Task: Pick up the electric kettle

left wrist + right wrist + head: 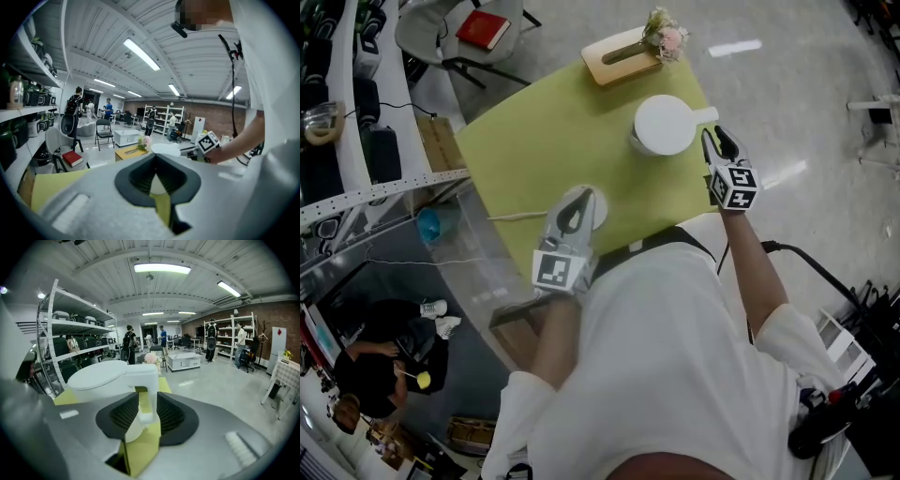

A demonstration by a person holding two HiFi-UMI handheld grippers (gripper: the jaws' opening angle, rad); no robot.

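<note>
The white electric kettle (pixel 664 125) stands on the yellow-green table (pixel 534 141), its handle (pixel 707 114) pointing right. My right gripper (pixel 720 141) is open just behind that handle. In the right gripper view the handle (pixel 149 390) stands upright in line with the gap between the jaws (pixel 147 401), and the pads do not press on it. My left gripper (pixel 575 202) hovers at the table's near edge over a white round base (pixel 597 208), shut with nothing in it. The left gripper view looks past its jaws (pixel 156 157) to the kettle's lid (pixel 165 149).
A pale cord (pixel 514 217) runs left from the base. At the table's far edge lies a wooden tray (pixel 614 58) with pink flowers (pixel 666 37). Shelves of appliances (pixel 356 141) stand on the left, and a chair with a red book (pixel 483 28) beyond.
</note>
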